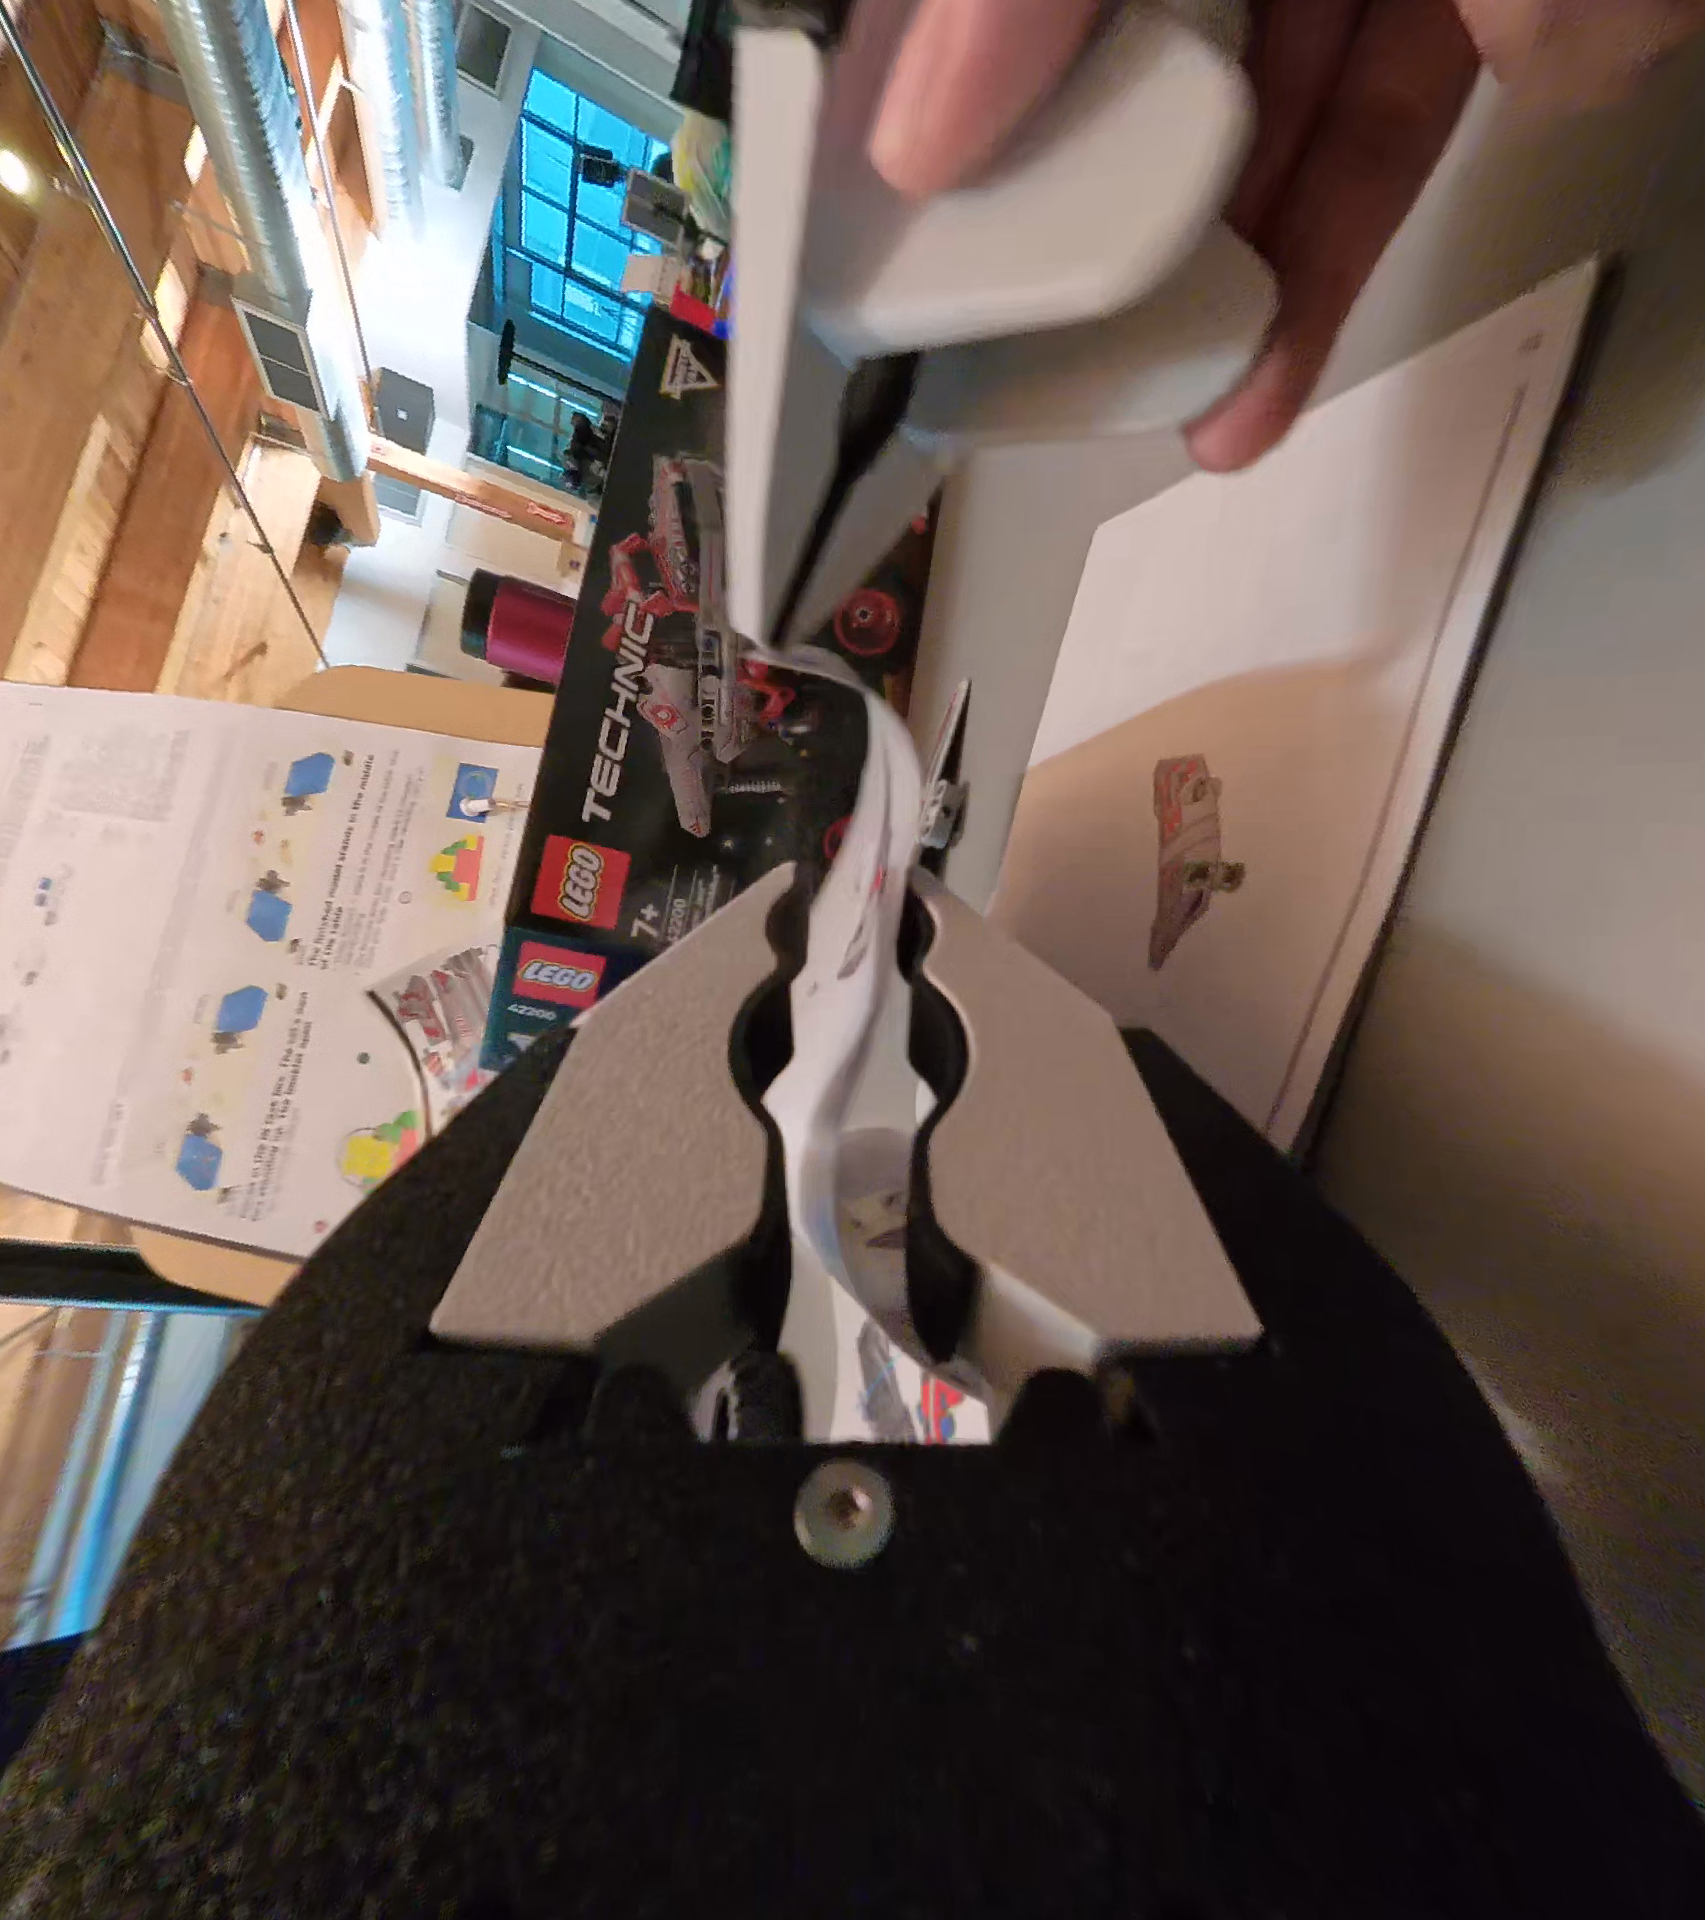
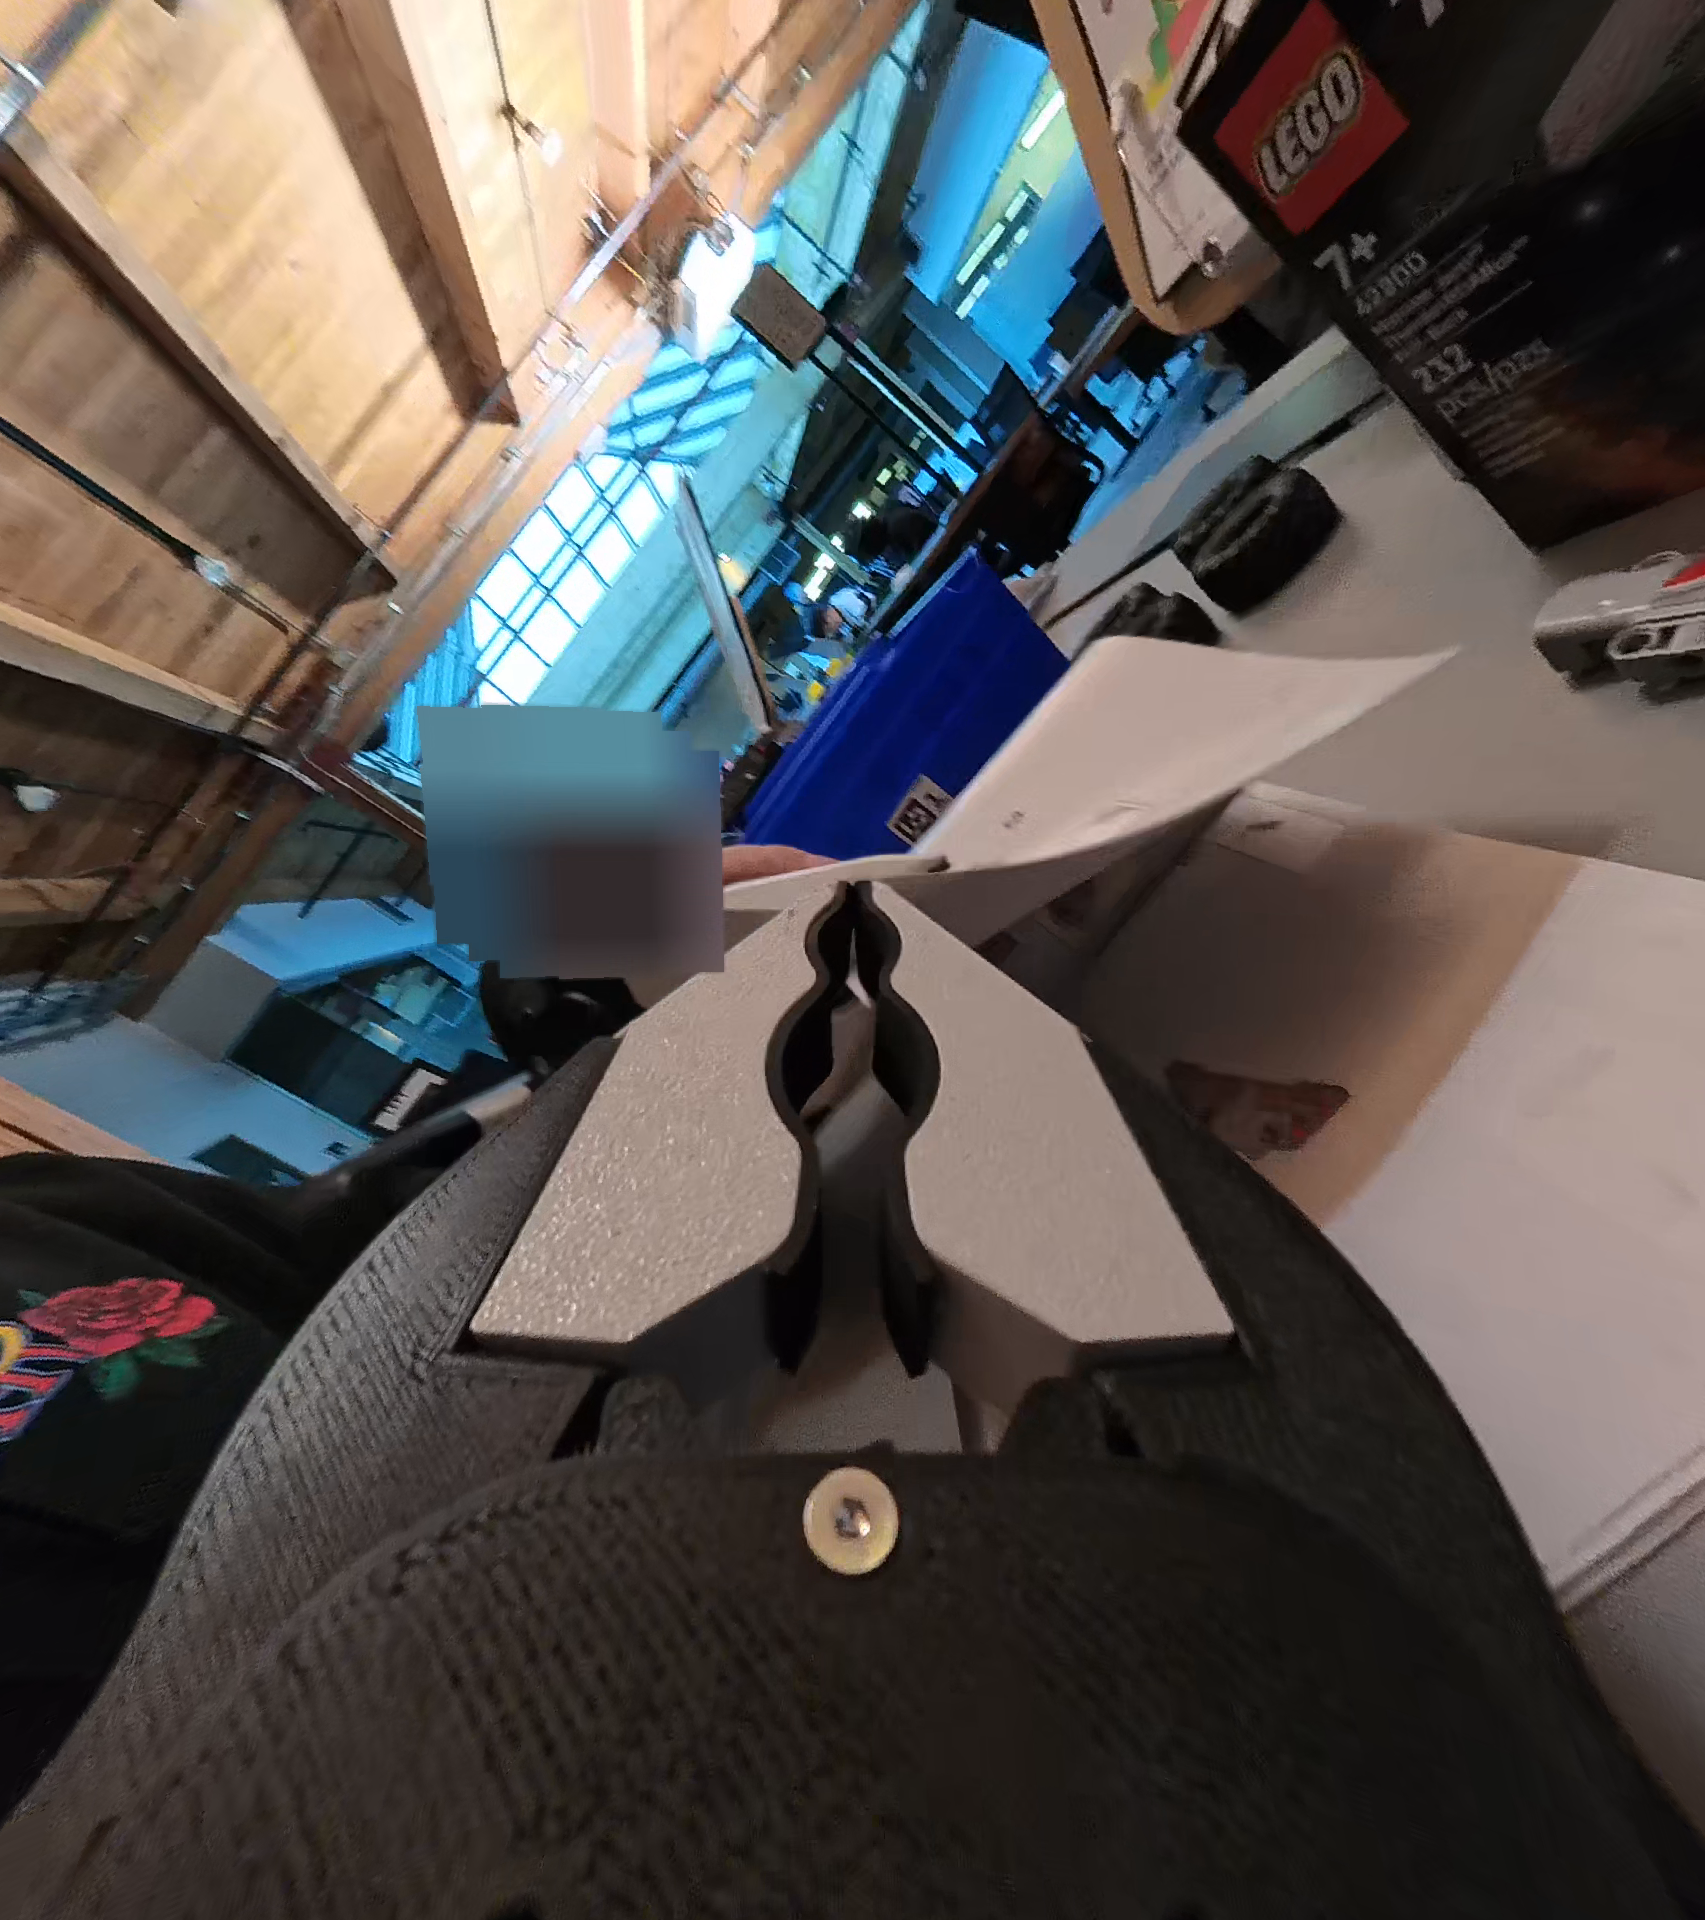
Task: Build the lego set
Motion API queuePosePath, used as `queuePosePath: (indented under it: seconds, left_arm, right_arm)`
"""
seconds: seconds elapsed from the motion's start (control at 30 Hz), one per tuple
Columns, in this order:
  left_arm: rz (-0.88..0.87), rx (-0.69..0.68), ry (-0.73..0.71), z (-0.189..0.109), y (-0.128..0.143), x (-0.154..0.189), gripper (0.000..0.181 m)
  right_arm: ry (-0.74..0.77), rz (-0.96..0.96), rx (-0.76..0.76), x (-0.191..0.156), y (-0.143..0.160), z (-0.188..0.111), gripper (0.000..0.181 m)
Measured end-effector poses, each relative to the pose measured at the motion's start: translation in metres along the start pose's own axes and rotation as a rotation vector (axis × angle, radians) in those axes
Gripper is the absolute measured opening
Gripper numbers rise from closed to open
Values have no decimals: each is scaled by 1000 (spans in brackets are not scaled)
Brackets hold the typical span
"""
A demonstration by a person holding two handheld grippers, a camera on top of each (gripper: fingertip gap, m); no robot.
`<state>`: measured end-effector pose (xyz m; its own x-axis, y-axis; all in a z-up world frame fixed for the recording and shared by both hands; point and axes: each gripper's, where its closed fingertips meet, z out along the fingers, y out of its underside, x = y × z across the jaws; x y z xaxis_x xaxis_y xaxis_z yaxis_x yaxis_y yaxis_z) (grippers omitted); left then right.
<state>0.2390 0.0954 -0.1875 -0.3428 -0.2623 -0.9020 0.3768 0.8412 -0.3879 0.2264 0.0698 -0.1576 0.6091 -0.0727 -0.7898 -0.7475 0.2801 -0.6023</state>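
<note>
A thin printed paper page (image 1: 874, 790) curls up from under my left gripper (image 1: 855, 883) and runs through the gap between its fingers, which stand a little apart. My right gripper (image 1: 775, 634), held by a hand (image 1: 1347, 156), pinches the far end of that page. In the right wrist view my right gripper (image 2: 853, 888) is shut on the page's edge (image 2: 1139, 748), above the open instruction booklet (image 2: 1606, 1143). The booklet (image 1: 1295, 727) lies flat on the table. A grey Lego assembly (image 2: 1679, 613) sits on the table beyond it.
The black Lego box (image 1: 640, 727) stands behind the booklet and also shows in the right wrist view (image 2: 1554, 260). Two black tyres (image 2: 1253, 540) lie near it. A printed sheet on a board (image 1: 183, 935), a pink tumbler (image 1: 526, 629) and a blue bin (image 2: 910, 717) stand farther off.
</note>
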Motion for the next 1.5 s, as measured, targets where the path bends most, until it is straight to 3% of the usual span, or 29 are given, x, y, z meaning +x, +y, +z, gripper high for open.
queuePosePath:
  seconds: [0.03,0.27,0.53,0.93,1.1,1.3,1.5]
  left_arm:
    - [-24,7,0,0,0,-1,0]
    - [-54,-2,-27,-2,5,-9,0]
    - [-4,-15,-61,-2,4,-11,0]
    - [-7,-14,-66,-2,3,-12,0]
    - [-7,-16,-57,-1,4,-10,0]
    - [4,-21,-49,0,3,-7,0]
    - [8,-20,-44,0,2,-5,0]
  right_arm:
    - [22,-8,-15,4,3,1,0]
    - [102,-9,12,19,0,-6,0]
    - [44,31,-9,5,7,-6,0]
    - [201,-69,-66,24,10,-5,27]
    - [352,-321,-112,25,-2,-14,47]
    - [500,-865,-195,17,-15,-13,46]
    - [584,-1265,-342,18,-10,-13,42]
